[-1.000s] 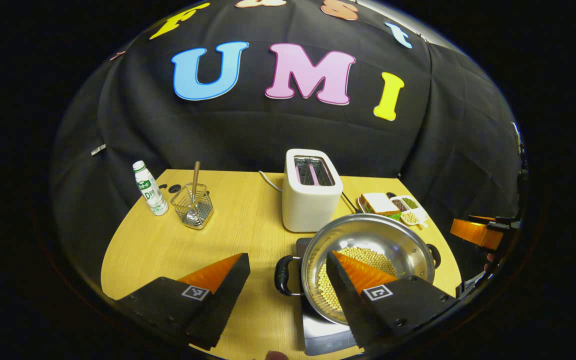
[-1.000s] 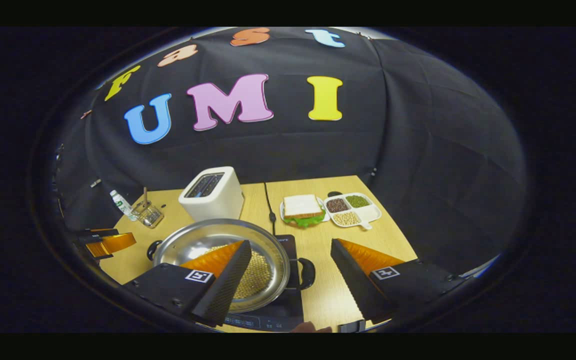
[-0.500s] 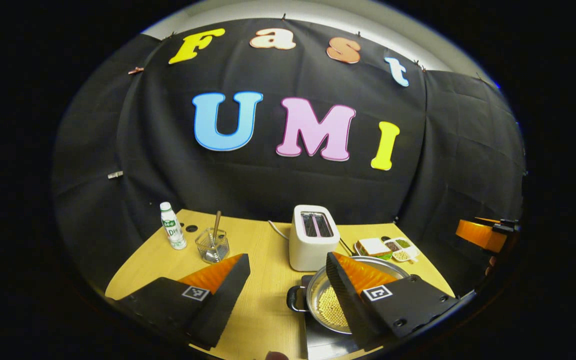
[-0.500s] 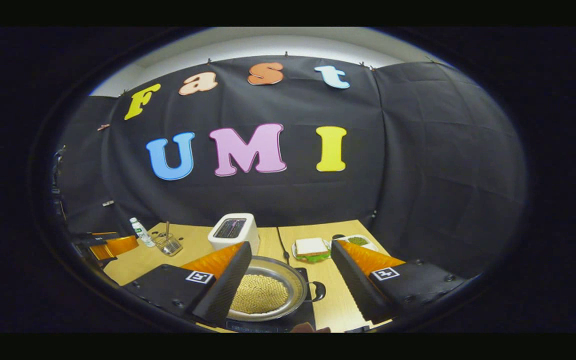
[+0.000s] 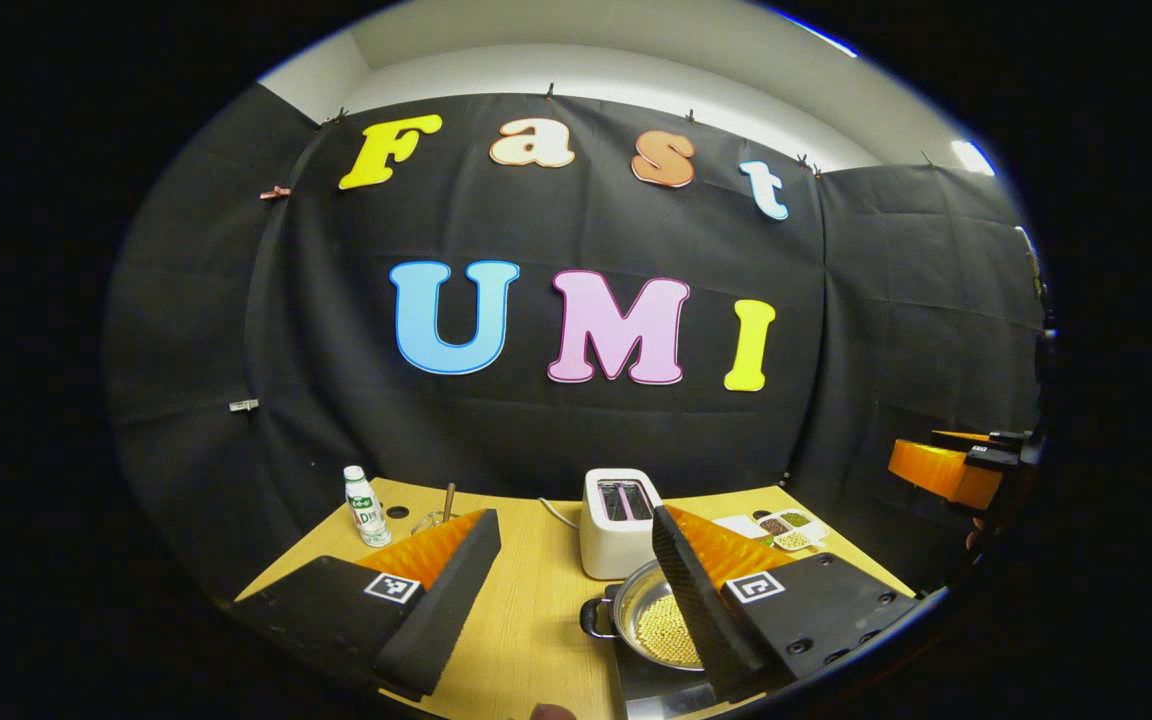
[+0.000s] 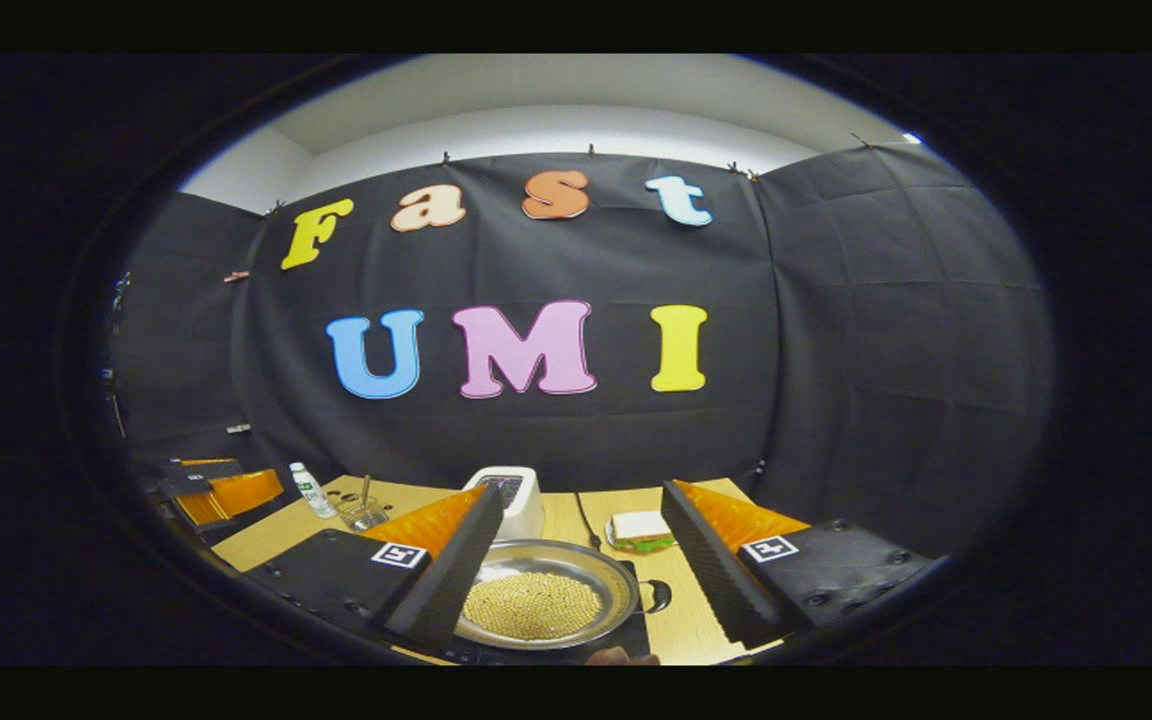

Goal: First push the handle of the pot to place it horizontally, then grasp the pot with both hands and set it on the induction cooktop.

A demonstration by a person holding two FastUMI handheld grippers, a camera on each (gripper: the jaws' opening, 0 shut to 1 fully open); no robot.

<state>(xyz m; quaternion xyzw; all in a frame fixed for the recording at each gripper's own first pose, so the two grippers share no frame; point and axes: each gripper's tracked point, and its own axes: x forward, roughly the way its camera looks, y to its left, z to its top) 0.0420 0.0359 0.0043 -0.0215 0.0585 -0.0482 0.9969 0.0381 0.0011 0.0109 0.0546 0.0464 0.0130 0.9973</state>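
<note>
**Left gripper view and right gripper view: pot on the cooktop, both hand-held grippers empty**

Left gripper view puts our left hand-held gripper at the bottom, fingers spread wide with nothing between them, raised above the tabletop. Past its right finger we see the pot, a shiny steel pan holding a layer of pale yellow beans, with a dark side handle sticking out level toward the left. The pot sits on the induction cooktop, a dark flat slab at the near edge. Behind the pot stands a white toaster. Farther left we see a small white bottle and, just beside it, a clear holder with a stick standing in it. To the right of the toaster lies a white divided dish with small heaps of grains. At the far right edge, the other hand-held gripper is partly visible.

Right gripper view shows our right hand-held gripper likewise parted wide and holding nothing. Between and beyond its fingers the pot rests on the induction cooktop, its other handle pointing right. Beyond it sits a sandwich on the tabletop, and the toaster behind the left finger. The left hand-held gripper shows at the far left.
</note>
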